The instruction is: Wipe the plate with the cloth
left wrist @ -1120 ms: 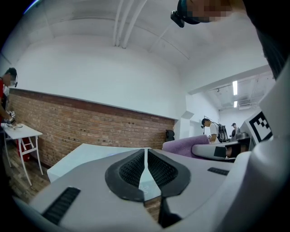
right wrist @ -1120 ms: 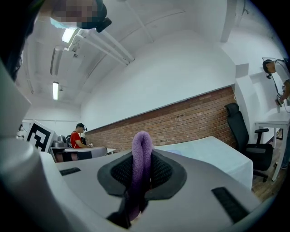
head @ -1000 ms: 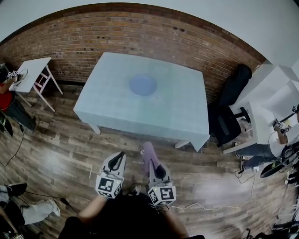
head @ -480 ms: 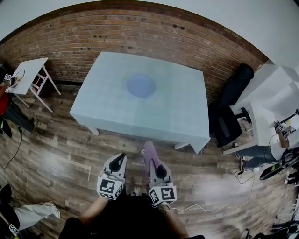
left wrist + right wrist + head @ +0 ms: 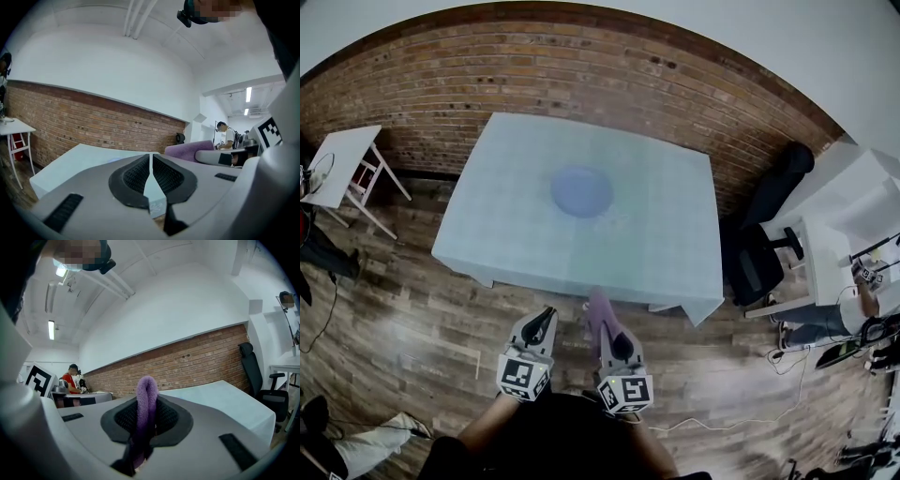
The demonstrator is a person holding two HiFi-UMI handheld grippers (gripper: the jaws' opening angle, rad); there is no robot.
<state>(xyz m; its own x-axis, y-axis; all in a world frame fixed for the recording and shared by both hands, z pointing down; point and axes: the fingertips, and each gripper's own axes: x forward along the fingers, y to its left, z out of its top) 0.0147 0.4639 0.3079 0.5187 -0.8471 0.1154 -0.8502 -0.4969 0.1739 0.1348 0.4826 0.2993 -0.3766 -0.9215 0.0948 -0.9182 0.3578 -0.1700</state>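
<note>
Overhead, the head view shows the plate [image 5: 581,191], a blue round dish, lying flat near the middle of the table [image 5: 666,253], slightly to the far side. Both tools are held over the wooden floor [image 5: 412,319], short of the table's near edge and well apart from the plate.

Left tool [image 5: 544,319]: jaws closed almost pad to pad, with only a thin slit between them and nothing in it, as its own view confirms [image 5: 151,174].

Right tool [image 5: 602,314]: jaws clamped on the cloth [image 5: 598,307], a purple strip folded into a loop that stands up out of the pads [image 5: 146,397].

Handling, as judged: the cloth looks soft, light and limp, so only the part close to the pads will press firmly. The plate looks stiff and smooth, and may slide on the table covering under a wiping stroke. The free left tool could steady it by the rim; whether it is breakable cannot be told.

Writing: no brand, label or legible text appears. The marker cubes [image 5: 521,375] carry only black-and-white square patterns.
</note>
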